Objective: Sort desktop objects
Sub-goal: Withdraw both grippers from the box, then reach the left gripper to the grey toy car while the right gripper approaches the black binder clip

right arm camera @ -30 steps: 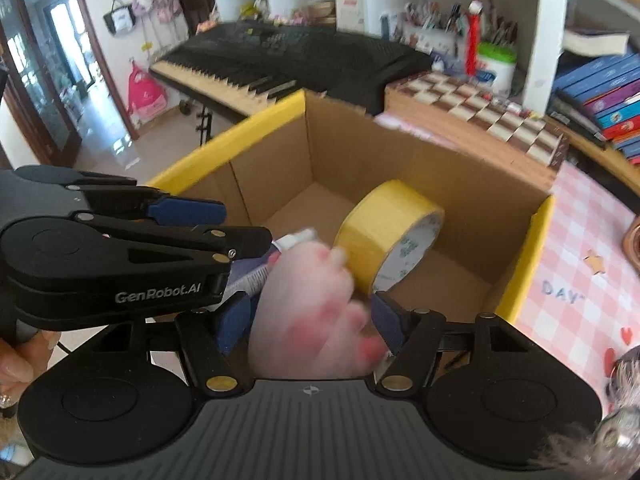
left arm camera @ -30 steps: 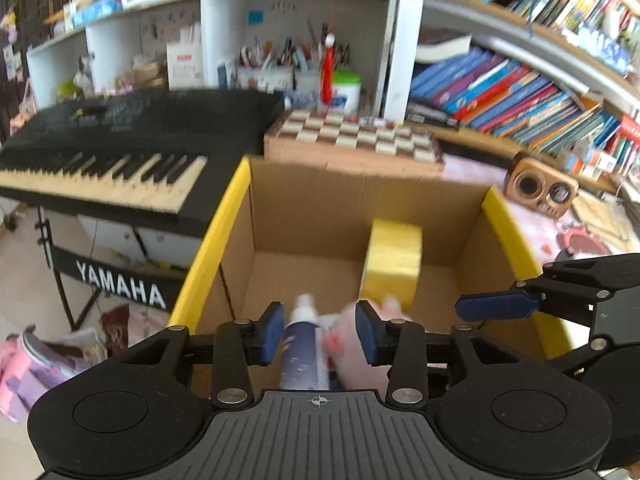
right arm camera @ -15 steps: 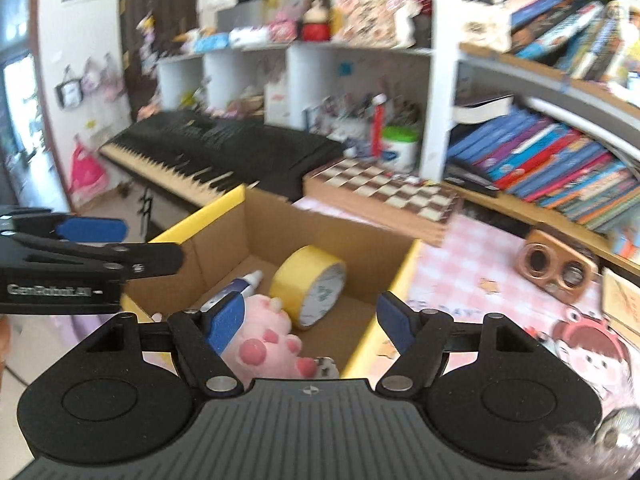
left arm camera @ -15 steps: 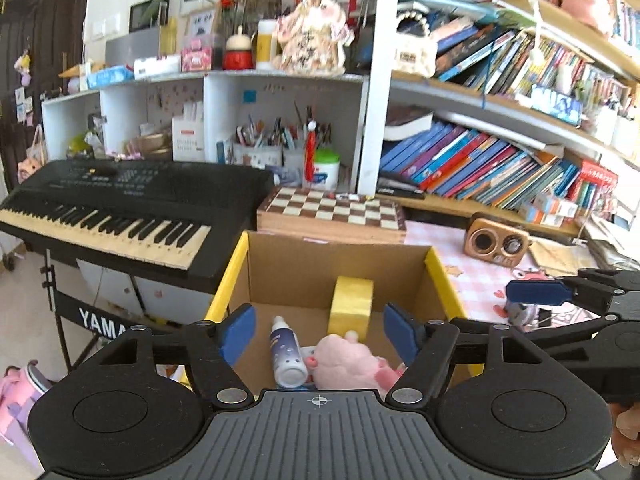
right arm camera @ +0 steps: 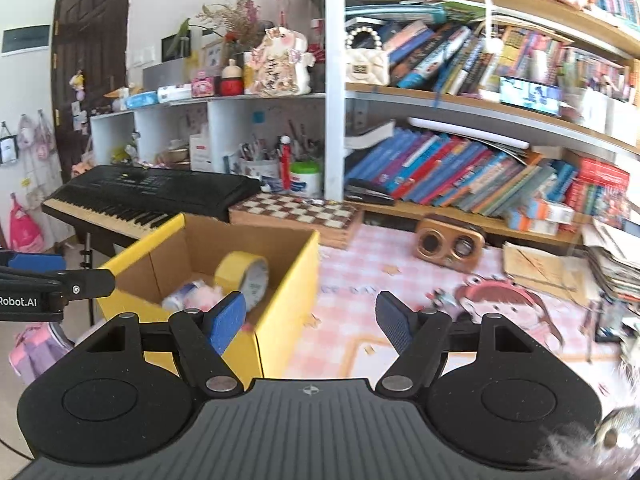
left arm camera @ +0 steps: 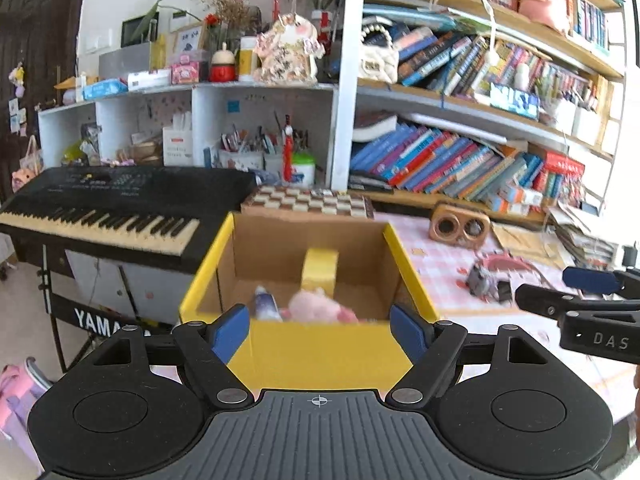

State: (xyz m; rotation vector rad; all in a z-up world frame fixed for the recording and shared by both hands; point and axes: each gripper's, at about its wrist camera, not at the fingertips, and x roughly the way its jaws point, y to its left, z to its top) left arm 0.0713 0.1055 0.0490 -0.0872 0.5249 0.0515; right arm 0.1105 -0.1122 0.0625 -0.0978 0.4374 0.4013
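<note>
Facing an open cardboard box [left arm camera: 320, 356] with yellow outer walls, the left gripper [left arm camera: 320, 330] has its jaws opening with nothing between them. Inside the box lie a yellow tape roll [left arm camera: 320, 270], a pink plush toy [left arm camera: 316, 307] and a small bottle [left arm camera: 265, 305]. Beside the box, over the pink checked tabletop [right arm camera: 352, 280], the right gripper [right arm camera: 310, 322] has its jaws spread and empty.

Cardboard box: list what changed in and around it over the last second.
Both tongs let go and backed out: the left tongs, still opening, dropped the bottle; the right tongs released the pink plush. Both now lie in the cardboard box. The yellow tape roll stayed put.
</note>
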